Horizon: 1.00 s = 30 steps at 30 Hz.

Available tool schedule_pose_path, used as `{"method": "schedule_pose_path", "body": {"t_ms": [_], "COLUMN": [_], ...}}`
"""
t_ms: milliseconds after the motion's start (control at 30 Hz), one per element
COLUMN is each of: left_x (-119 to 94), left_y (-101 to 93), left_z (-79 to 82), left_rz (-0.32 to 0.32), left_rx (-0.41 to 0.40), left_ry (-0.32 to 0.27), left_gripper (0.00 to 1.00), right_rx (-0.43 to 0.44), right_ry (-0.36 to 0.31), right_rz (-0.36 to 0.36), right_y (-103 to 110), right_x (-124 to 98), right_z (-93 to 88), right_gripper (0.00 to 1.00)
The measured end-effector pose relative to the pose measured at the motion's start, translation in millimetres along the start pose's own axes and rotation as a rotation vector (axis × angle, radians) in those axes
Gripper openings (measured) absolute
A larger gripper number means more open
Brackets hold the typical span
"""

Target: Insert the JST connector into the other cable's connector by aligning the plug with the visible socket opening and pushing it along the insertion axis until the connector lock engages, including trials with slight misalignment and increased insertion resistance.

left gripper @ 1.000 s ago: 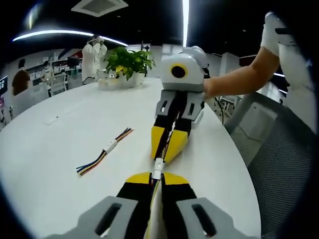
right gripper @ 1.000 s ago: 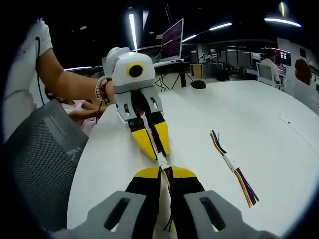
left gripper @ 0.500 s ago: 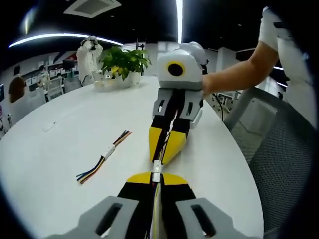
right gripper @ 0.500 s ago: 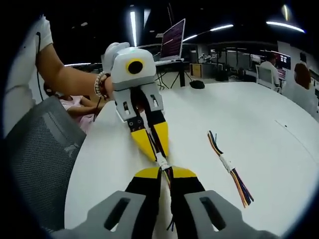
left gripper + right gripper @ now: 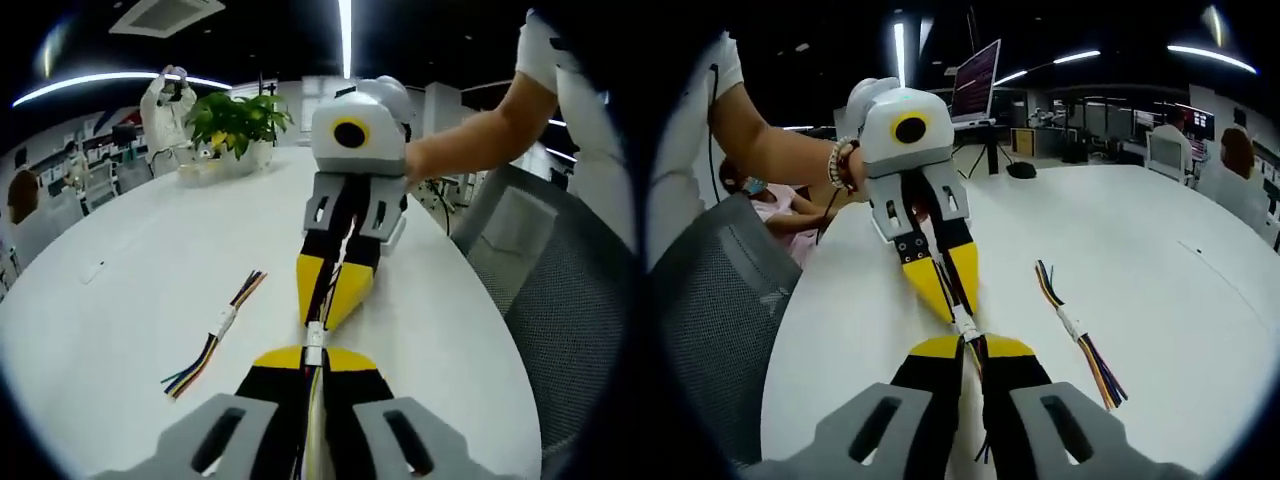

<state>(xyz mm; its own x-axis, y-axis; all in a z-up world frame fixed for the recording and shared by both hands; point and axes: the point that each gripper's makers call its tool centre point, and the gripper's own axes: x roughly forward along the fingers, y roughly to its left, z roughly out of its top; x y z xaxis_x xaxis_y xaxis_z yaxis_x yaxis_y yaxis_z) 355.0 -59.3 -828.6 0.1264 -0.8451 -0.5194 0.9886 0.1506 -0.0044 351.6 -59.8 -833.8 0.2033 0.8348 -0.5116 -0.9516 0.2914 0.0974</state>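
My two grippers meet tip to tip above the white table (image 5: pixel 110 330). In the left gripper view my left gripper (image 5: pixel 314 357) is shut on a cable, its white JST connector (image 5: pixel 314 343) sticking out of the tips. The right gripper (image 5: pixel 327 310) comes from the far side, shut on the other cable, and the two connectors touch end to end. In the right gripper view my right gripper (image 5: pixel 973 345) is shut on its wires, with the white connector (image 5: pixel 965 324) joined against the left gripper (image 5: pixel 951 308). Whether the lock has caught is too small to tell.
A spare multicoloured cable pair with a white joined connector lies on the table (image 5: pixel 222 327) (image 5: pixel 1072 328). A potted plant (image 5: pixel 235 125) stands at the far edge. A grey mesh chair (image 5: pixel 570 340) (image 5: pixel 710 330) sits beside the table. A laptop (image 5: pixel 976 82) is behind.
Both views have shifted slightly with the hands; the grippers stay tip to tip with the connectors pressed together. No grip has changed.
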Motion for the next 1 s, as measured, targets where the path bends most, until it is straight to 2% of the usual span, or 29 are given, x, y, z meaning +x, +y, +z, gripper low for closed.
{"method": "schedule_pose_path", "body": {"t_ms": [500, 1000], "left_x": [16, 29], "left_y": [24.7, 35.3], "left_z": [2.2, -3.9], "left_rz": [-0.013, -0.004], "left_rx": [0.029, 0.035], "left_ry": [0.022, 0.044], "left_gripper": [0.0, 0.0], "right_rx": [0.029, 0.051], "right_ry": [-0.018, -0.014], "right_rz": [-0.058, -0.095], "right_y": [-27, -41], "right_x": [-1, 2], "right_z": [-4.9, -14.5], "right_gripper": [0.04, 0.04]}}
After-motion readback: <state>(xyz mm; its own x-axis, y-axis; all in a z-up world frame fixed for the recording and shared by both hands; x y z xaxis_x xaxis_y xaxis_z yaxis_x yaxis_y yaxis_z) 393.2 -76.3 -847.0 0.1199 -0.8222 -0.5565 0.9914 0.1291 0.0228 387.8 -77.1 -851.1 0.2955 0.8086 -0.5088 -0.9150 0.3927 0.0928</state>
